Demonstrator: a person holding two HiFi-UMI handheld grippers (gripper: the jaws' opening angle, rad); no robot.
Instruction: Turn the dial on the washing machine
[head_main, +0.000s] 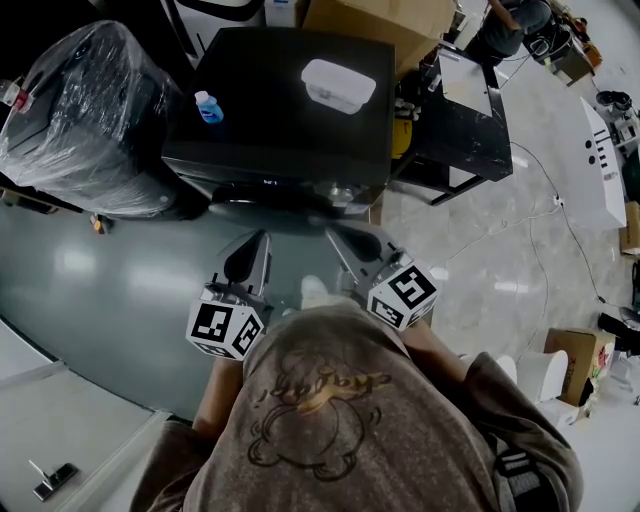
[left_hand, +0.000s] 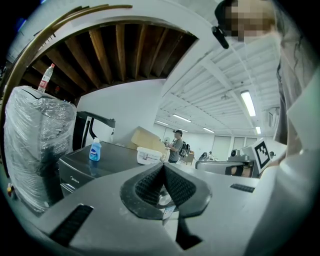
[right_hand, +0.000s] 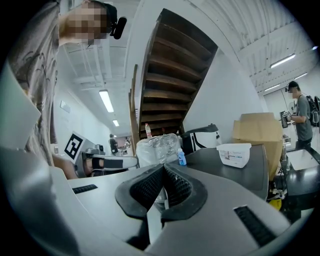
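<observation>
Two grippers were held close in front of the person's chest: the left gripper (head_main: 247, 262) and the right gripper (head_main: 352, 248), each with jaws clenched pad to pad on nothing. Ahead, the washing machine (head_main: 290, 110) stood well apart from both, with a blue bottle (head_main: 208, 107) and a white tub (head_main: 338, 84) on its lid. Its dial was presumably on the front panel (head_main: 290, 190), which showed only edge-on and blurred from the head view; I could not pick it out in any view. Task judged not begun.

Risks:
- Clenched jaws would have to open before the dial, or the tips would butt against it and slide off.
- With the panel facing away from the head camera, an approach from above could miss the dial or press a neighbouring control.
- A reach across the lid could knock the bottle.
</observation>
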